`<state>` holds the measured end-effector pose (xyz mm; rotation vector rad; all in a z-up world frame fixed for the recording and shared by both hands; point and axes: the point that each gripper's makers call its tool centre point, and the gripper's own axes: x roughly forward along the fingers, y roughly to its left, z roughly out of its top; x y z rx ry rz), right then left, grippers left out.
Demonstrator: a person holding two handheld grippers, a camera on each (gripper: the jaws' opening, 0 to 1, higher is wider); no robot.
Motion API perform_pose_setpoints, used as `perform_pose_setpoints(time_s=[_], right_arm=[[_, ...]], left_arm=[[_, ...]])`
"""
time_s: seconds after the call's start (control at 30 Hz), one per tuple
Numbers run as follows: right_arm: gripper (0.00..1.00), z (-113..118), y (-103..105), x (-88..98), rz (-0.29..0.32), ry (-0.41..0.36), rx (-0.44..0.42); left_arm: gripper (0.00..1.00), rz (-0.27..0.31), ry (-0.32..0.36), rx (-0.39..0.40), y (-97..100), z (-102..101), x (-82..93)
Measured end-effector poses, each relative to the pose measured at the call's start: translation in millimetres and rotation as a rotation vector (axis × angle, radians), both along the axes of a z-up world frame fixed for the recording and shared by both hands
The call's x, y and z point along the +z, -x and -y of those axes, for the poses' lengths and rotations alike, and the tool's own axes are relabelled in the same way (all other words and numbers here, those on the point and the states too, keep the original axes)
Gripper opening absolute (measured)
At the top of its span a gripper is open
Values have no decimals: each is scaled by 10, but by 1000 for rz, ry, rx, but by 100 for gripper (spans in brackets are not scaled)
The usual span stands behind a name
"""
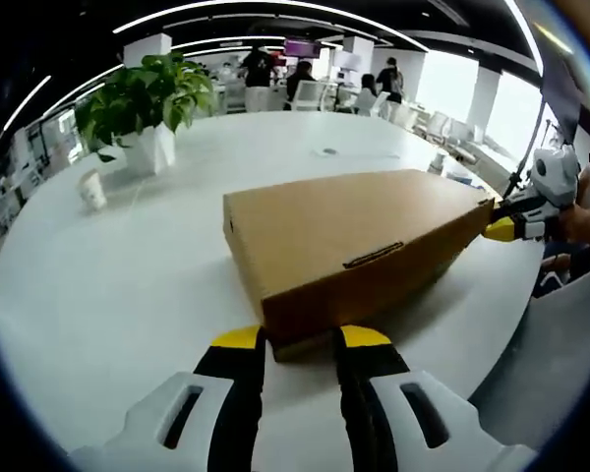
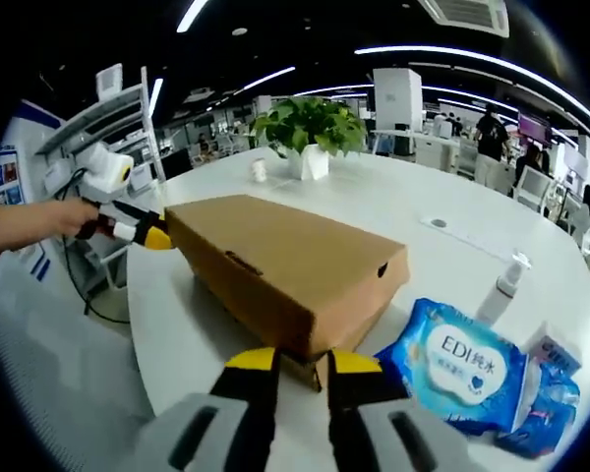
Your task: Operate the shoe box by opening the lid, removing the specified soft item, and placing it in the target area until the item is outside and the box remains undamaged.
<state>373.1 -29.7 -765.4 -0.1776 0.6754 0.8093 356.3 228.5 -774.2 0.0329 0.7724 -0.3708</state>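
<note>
The closed brown cardboard shoe box [image 1: 354, 246] lies flat on the round white desk [image 1: 128, 285]; my left gripper [image 1: 301, 340] and my right gripper [image 2: 302, 360] each pinch a lid edge at opposite ends, fingers closed on it; a blue wet-wipes pack [image 2: 462, 369] lies just beside the box.

matt brown cardboard shoe box [image 2: 290, 270] on a smooth, glossy white table [image 1: 108, 295].

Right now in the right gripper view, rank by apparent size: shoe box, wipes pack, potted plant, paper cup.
1. shoe box
2. wipes pack, though it is nearer the camera
3. potted plant, farther off, so true size unsure
4. paper cup
</note>
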Motion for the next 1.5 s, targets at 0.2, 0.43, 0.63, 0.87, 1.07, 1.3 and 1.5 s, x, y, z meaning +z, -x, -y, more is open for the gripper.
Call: perform_pose_setpoints(time_s=[0.2, 0.43, 0.63, 0.87, 1.07, 1.3, 1.5], right_arm=[[16, -3, 10, -84, -16, 3, -11], [18, -11, 29, -188, -34, 10, -19], [18, 10, 40, -227, -45, 16, -19], [26, 55, -1, -124, -15, -5, -34], [36, 25, -10, -54, 30, 5, 10], [38, -43, -69, 76, 88, -5, 31], [38, -117, -90, 94, 111, 6, 54]], left_arm=[[29, -16, -4, 5, 5, -28, -86], [29, -34, -10, 11, 12, -36, -199], [29, -49, -10, 17, 36, -45, -224], [31, -36, -16, 21, 65, -74, -175], [36, 1, -43, 4, 58, -77, -50], [40, 54, -53, -22, -15, -51, 72], [37, 73, -67, -68, -46, -10, 83]])
